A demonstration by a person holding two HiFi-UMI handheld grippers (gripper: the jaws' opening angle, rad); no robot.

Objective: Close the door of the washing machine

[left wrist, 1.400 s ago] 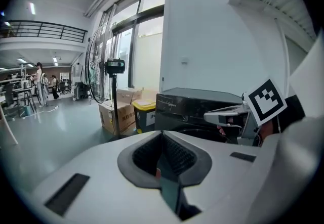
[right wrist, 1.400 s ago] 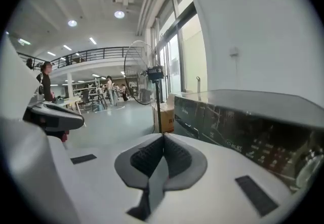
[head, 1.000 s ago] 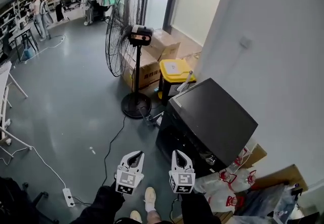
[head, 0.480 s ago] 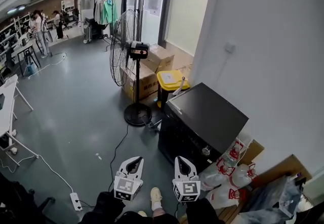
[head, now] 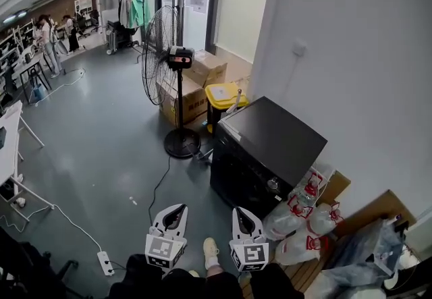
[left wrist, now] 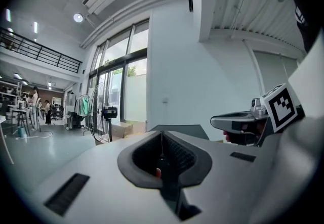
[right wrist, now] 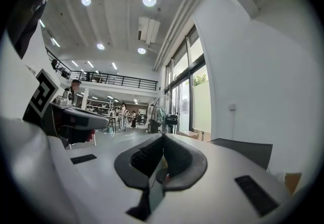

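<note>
A black washing machine (head: 270, 156) stands against the white wall, its front face turned towards me; whether its door stands shut I cannot tell from here. My left gripper (head: 174, 213) and right gripper (head: 241, 216) are held side by side low in the head view, well short of the machine, both pointing roughly level. Both are shut with nothing between the jaws. In the left gripper view the left gripper (left wrist: 161, 139) has its jaws pressed together, with the machine's dark top (left wrist: 182, 129) beyond. In the right gripper view the right gripper (right wrist: 163, 142) is likewise shut.
A tall standing fan (head: 165, 65) with a round base stands left of the machine, and a cable runs across the floor to a power strip (head: 105, 263). Cardboard boxes (head: 185, 92) and a yellow-lidded bin (head: 221, 96) lie behind. White bags (head: 300, 227) pile up at the machine's right. People stand far back.
Both grippers have drawn back from the machine, towards the bottom of the head view. The view has pulled away, so more of the wall and bags shows. Both stayed shut.
</note>
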